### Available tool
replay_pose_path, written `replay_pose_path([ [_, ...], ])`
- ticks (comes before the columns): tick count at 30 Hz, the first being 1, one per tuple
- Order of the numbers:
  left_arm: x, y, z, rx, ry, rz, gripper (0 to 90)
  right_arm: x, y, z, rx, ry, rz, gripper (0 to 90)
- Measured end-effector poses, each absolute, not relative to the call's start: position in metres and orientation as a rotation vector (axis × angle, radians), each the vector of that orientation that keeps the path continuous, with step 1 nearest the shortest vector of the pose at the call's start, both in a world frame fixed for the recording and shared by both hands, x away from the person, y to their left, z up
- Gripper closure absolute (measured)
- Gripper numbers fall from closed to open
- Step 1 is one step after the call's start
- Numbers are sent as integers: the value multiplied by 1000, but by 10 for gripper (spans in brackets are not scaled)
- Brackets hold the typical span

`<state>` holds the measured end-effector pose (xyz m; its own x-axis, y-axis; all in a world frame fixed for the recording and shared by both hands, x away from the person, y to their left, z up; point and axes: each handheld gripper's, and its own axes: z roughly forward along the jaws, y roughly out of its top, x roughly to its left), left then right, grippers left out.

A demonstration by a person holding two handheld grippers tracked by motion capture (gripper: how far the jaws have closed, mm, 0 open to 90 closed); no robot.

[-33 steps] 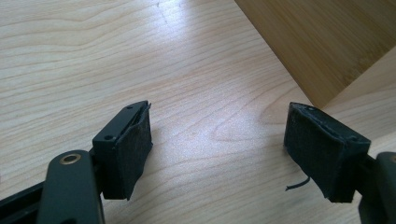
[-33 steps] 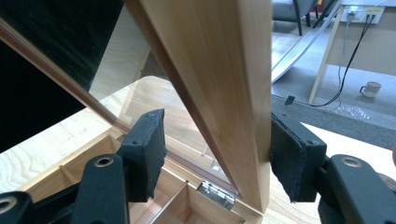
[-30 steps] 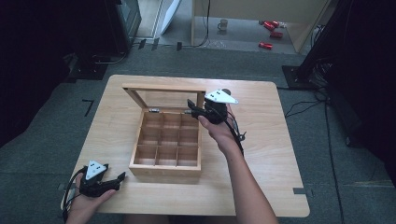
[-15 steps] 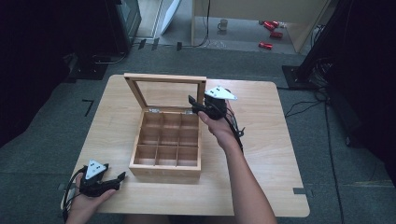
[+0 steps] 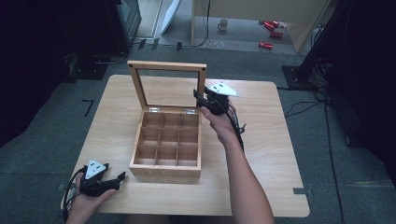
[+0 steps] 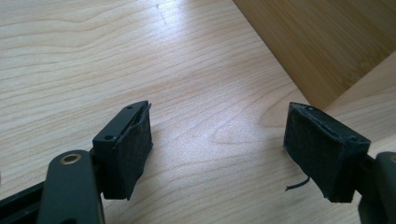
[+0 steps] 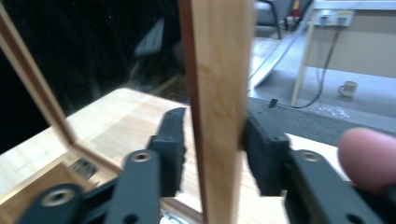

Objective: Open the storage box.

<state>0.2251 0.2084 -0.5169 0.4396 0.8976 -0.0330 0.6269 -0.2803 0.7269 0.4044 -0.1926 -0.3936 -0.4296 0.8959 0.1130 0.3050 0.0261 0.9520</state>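
Lid (image 7: 217, 107) frame of the wooden box (image 5: 166, 142) sits between your right claw (image 7: 212, 140) pads, near upright over mid-surface (image 5: 261, 154); you're likely swinging it, so follow the hinge arc next. Your left claw (image 6: 217, 149) gapes wide, empty, by the box's front corner. Beyond lie grey floor (image 5: 345, 163) and a mug (image 7: 348, 87).

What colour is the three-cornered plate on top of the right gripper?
The three-cornered plate on the right gripper is light grey; the high view shows it best.

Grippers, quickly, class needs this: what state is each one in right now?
Left gripper: open, holding nothing, low over the table beside the wooden box.
Right gripper: jaws on either side of the lid frame, gripping its right edge.
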Motion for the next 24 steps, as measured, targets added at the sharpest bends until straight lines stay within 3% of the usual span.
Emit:
replay_pose_path([
  [24, 226, 208, -517, 2015, 1275, 507, 240, 436, -186, -397, 1386, 1694, 1370, 672],
])
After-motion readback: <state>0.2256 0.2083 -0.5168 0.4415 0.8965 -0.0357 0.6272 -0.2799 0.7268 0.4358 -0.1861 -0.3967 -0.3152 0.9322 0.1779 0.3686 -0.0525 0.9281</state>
